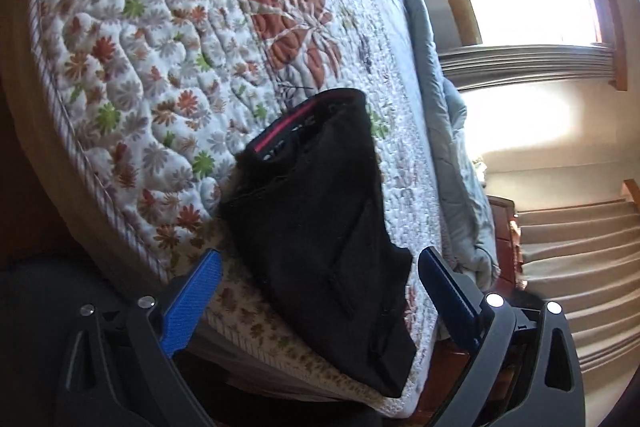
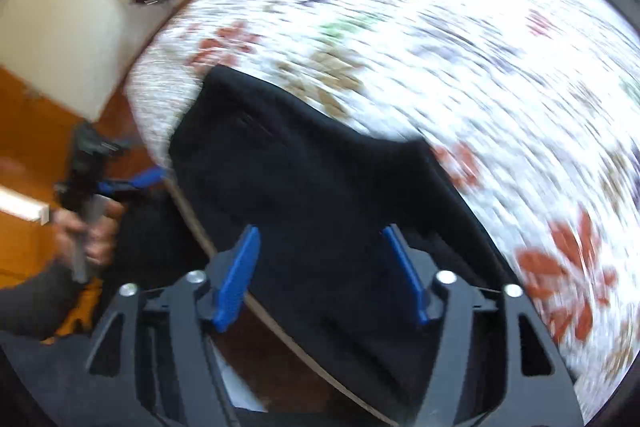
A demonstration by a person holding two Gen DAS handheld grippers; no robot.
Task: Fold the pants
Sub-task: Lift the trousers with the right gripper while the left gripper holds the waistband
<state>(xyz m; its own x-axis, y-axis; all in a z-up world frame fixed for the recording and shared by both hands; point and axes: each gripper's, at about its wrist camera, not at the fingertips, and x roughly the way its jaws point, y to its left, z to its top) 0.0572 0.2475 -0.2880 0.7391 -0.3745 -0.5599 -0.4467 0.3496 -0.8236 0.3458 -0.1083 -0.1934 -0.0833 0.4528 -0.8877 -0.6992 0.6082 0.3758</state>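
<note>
The black pants (image 1: 320, 211) lay folded on the bed's quilt (image 1: 160, 67), near its edge, one end hanging a little over it. Their long axis ran from that edge inward, the waistband with its red stripe (image 1: 280, 131) pointing toward the middle of the bed. The cloth looked soft and matte; the quilt was puffy, stitched, floral. The left claw (image 1: 320, 267) stood released and empty, just short of the pants. The right claw (image 2: 320, 239) was likewise spread wide over the dark cloth, gripping nothing; that view was blurred.
</note>
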